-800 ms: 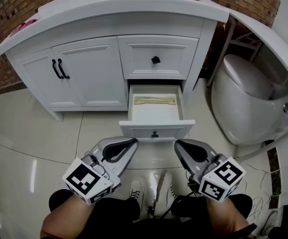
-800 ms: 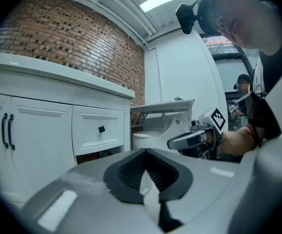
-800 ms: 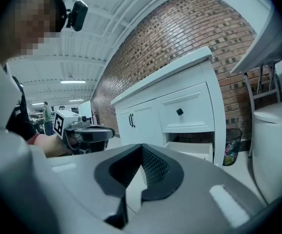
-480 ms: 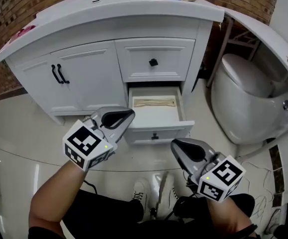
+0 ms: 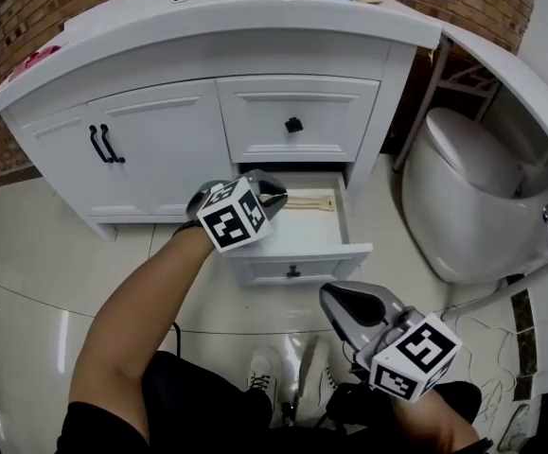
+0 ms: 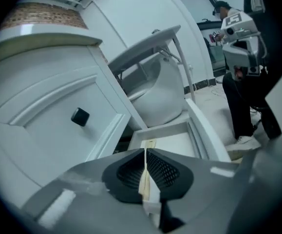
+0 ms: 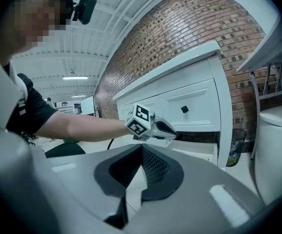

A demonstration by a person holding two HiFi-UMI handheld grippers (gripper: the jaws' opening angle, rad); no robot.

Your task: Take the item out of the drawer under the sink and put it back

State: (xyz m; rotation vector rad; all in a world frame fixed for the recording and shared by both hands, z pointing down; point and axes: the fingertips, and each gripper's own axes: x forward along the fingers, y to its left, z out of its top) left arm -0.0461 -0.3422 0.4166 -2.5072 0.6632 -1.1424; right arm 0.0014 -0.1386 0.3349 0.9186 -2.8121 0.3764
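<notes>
1. Bathroom tile floor (image 5: pixel 37 253) is filling the foreground. A white vanity (image 5: pixel 160 149) is sitting at 12 o'clock of the person, with a toilet (image 5: pixel 463 197) at its 3 o'clock. The lower drawer (image 5: pixel 297 253) is standing pulled out.
2. Main change: the left gripper (image 5: pixel 275 193) is no longer waiting low by the knees. It is now hanging over the drawer's 9 o'clock side with its nose tilting down.
3. Its jaws are sitting together with nothing clamped. The item (image 6: pixel 149 144) is showing just past the tips.
4. The item (image 5: pixel 313 202), a flat beige strip, is lying crosswise at the drawer's back, in the same spot as before.
5. The right gripper (image 5: pixel 335 301) is barely shifting. It is idling at the drawer's 5 o'clock with its jaws together and empty.
6. My read: the reach is under way, but the take-out isn't starting yet. The left jaws are going to need opening before dropping onto the strip.
</notes>
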